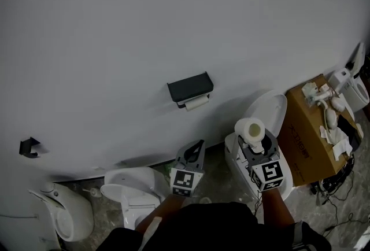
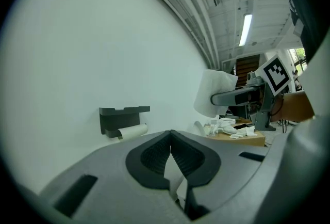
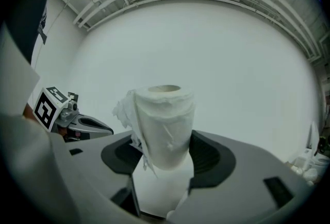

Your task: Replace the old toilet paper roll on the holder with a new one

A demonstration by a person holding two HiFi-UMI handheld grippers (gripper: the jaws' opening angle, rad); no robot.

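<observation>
The dark holder [image 1: 190,89] is a boxy bracket with a flat top, fixed to the plain white wall [image 1: 144,24]. The old roll [image 1: 197,102] hangs under it, a thin pale cylinder with little paper on it.

At the right stands an open brown cardboard box [image 1: 300,140]. White crumpled paper and some white fittings [image 1: 326,108] lie on top of it.

The new roll [image 1: 250,128] is thick, white and soft, with a crinkled surface. It stands upright with its hollow core facing up, and a ragged loose edge hangs down one side. The right tongs [image 1: 254,141] hold it, their ribbed dark pads spread wide and pinching its lower half. It is held in the air in front of the wall, to the right of the holder and lower, well apart from it.

The left tongs [image 1: 199,144] are pressed together with nothing between them. They point towards the wall below the holder.

Under the tongs are glossy white toilets, one [image 1: 132,189] at the left and one [image 1: 270,110] with its lid raised at the right, on a mottled grey floor [image 1: 217,172].
</observation>
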